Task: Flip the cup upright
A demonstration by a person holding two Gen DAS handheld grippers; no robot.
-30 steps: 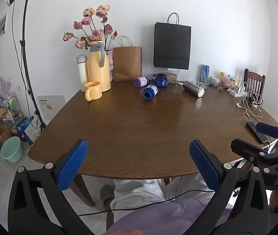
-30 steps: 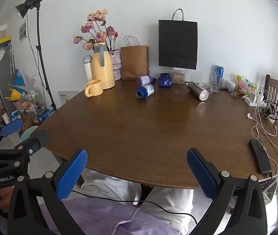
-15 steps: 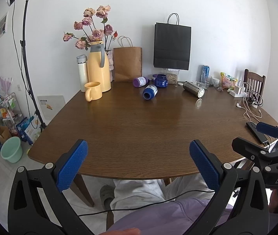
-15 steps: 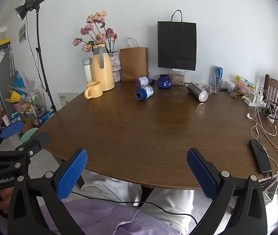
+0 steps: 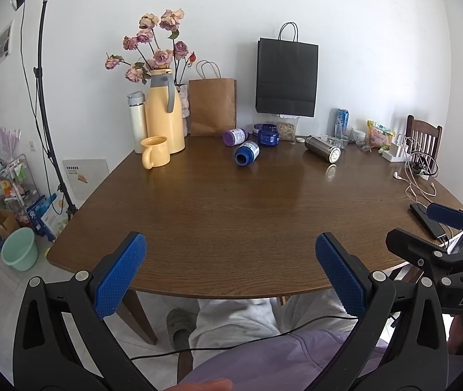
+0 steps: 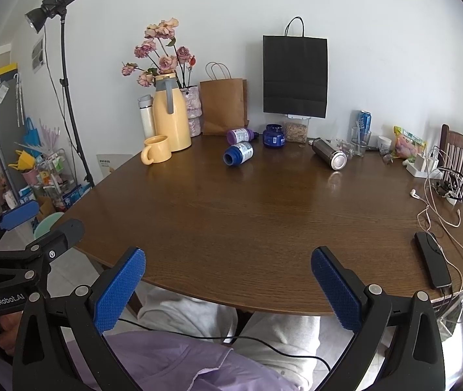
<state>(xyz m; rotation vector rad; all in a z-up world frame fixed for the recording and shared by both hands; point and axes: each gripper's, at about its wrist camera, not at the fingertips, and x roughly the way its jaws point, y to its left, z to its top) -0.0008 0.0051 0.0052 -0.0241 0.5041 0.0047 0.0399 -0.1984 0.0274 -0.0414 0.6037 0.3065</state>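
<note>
A steel cup (image 5: 323, 148) lies on its side at the far right of the brown table (image 5: 247, 208); it also shows in the right wrist view (image 6: 329, 153). A yellow mug (image 5: 154, 156) stands upright at the far left, also in the right wrist view (image 6: 156, 150). My left gripper (image 5: 230, 270) is open and empty, held at the table's near edge. My right gripper (image 6: 228, 283) is open and empty beside it, also at the near edge. Both are far from the cup.
A blue bottle (image 5: 247, 153) and a purple bottle (image 5: 235, 137) lie on their sides at the back. A yellow jug (image 5: 163, 112), paper bags (image 5: 212, 107) and a blue jar (image 5: 268, 134) stand along the wall. A phone (image 6: 432, 259) and cables (image 6: 440, 208) lie at the right edge.
Both views have shifted only slightly; the right gripper has edged a little toward the table. Both grippers stay open and empty.
</note>
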